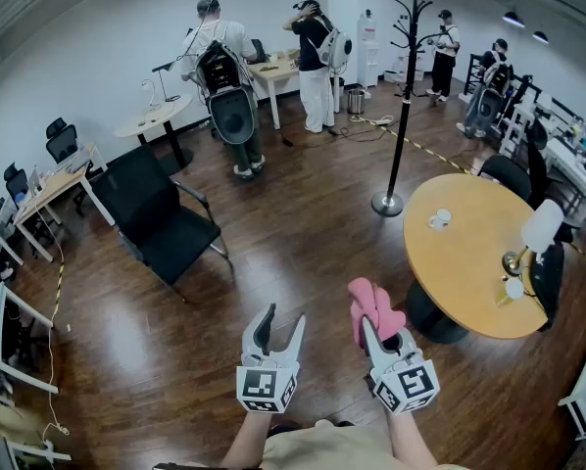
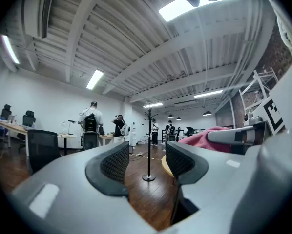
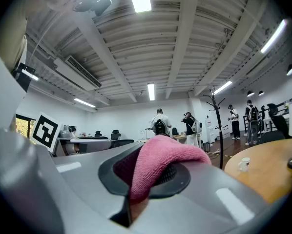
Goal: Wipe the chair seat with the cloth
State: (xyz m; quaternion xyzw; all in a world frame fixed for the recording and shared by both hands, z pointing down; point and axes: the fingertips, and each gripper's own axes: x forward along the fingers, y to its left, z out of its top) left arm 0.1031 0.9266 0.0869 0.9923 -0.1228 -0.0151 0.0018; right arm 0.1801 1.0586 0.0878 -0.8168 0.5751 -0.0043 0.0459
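- The step in hand looks like the approach. The pink cloth (image 1: 374,305) is pinched in the right gripper (image 1: 382,335), well apart from the black chair (image 1: 154,204), which stands on the wooden floor ahead and to the left.
- To do it well, come up to the front edge of the chair seat (image 1: 183,247) (the armrests close off both sides). Then lower the gripper so the cloth meets the seat first, not the bare jaw tips.
- In the right gripper view the cloth (image 3: 158,165) bulges up and folds over the jaws that clamp it. That draped fold is probably the best face to press down, using long strokes from the backrest toward the front edge.
- The left gripper (image 1: 280,325) has its jaws spread, and only floor shows between them in its own view (image 2: 143,162). It is free, and could steady the backrest if the chair shifts.
- Both grippers are held low in front of the body, side by side and pointing forward, with the right one nearer the round table (image 1: 466,262).
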